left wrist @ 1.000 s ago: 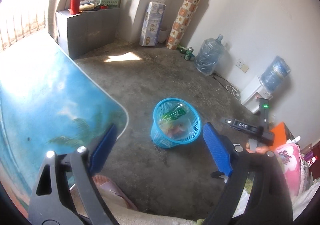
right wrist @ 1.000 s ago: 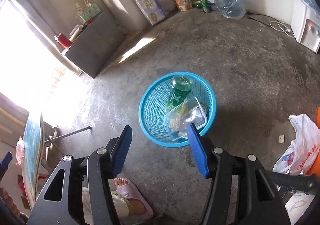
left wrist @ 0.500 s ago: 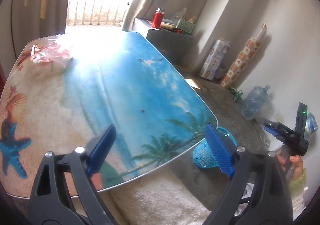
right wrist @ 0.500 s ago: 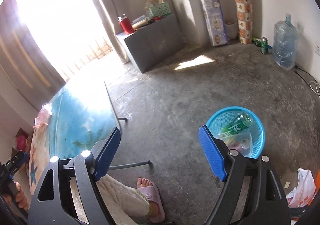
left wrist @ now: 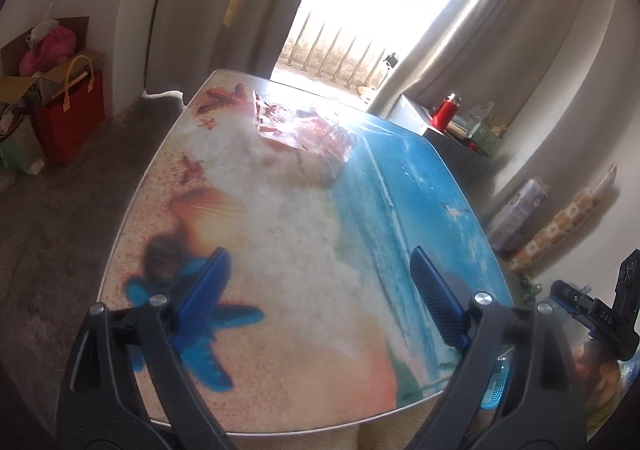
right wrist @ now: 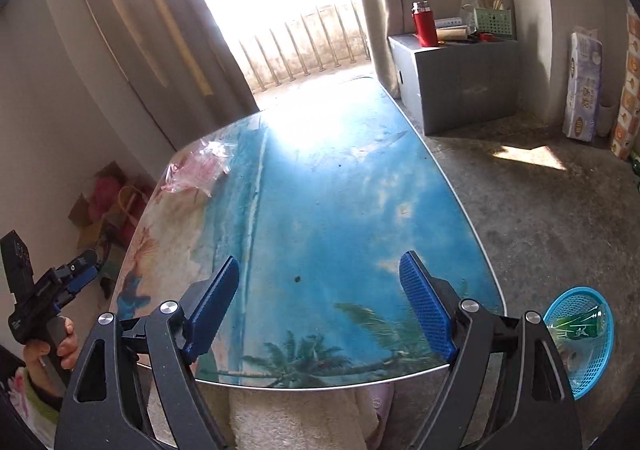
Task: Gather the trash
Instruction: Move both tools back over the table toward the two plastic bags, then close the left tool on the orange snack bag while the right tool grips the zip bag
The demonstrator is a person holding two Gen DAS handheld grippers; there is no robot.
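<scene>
— Plastic, that's what's left up there: a crumpled pinkish wrapper (left wrist: 306,133) lying at the far end of the surface (left wrist: 280,250), close to the bright doorway.

— On the sandy half of the beach print?

— Yes, right where the sand meets the blue water. From the right-hand camera the same wrapper (right wrist: 196,169) shows at the far left corner of the surface (right wrist: 320,209).

— And the tools?

— Left tool (left wrist: 320,294) hangs over the near part of the surface, above the printed blue starfish, fingers spread wide with nothing between them. Right tool (right wrist: 320,306) is the same, gaping and empty, over the near edge by the palm trees.

— Either one near the wrapper?

— No, both are well apart from it; the wrapper sits far across the surface.

— Where's the bin?

— Blue mesh basket (right wrist: 600,334) on the concrete floor, just off the near right corner of the surface. A green bottle (right wrist: 576,326) lies inside it, with some clear packaging I can't make out.

— Anything else around?

— A grey box (right wrist: 460,77) at the far right with a red flask (right wrist: 424,25) on top, and a red bag (left wrist: 70,117) against the left wall.
</scene>
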